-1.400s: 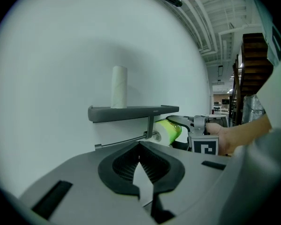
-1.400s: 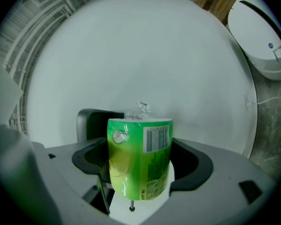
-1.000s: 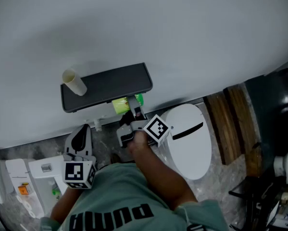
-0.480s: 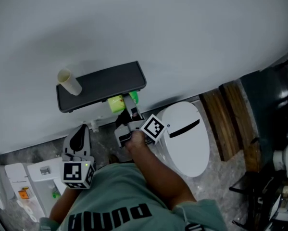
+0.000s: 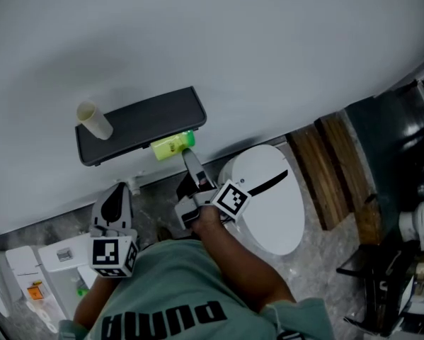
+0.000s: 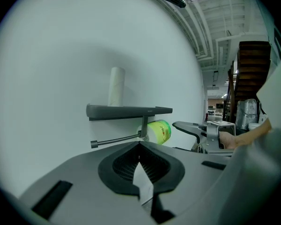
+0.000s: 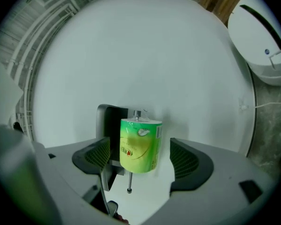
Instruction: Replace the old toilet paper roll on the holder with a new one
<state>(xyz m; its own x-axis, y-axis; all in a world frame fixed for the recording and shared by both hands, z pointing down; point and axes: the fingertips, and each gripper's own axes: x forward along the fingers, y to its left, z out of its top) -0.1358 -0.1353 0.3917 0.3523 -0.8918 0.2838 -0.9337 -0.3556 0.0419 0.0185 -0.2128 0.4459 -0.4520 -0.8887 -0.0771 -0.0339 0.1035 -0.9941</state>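
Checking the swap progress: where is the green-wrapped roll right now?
In the head view the green-wrapped roll sits on the holder rod under the dark shelf, beside the toilet; the right gripper has its open jaws just in front, not touching.

Wall-mounted dark shelf (image 5: 144, 122) carrying one bare cardboard tube (image 5: 94, 120), upright near one end. On the rod (image 6: 114, 140) beneath the shelf hangs a green-wrapped roll (image 5: 173, 146), threaded lengthwise.
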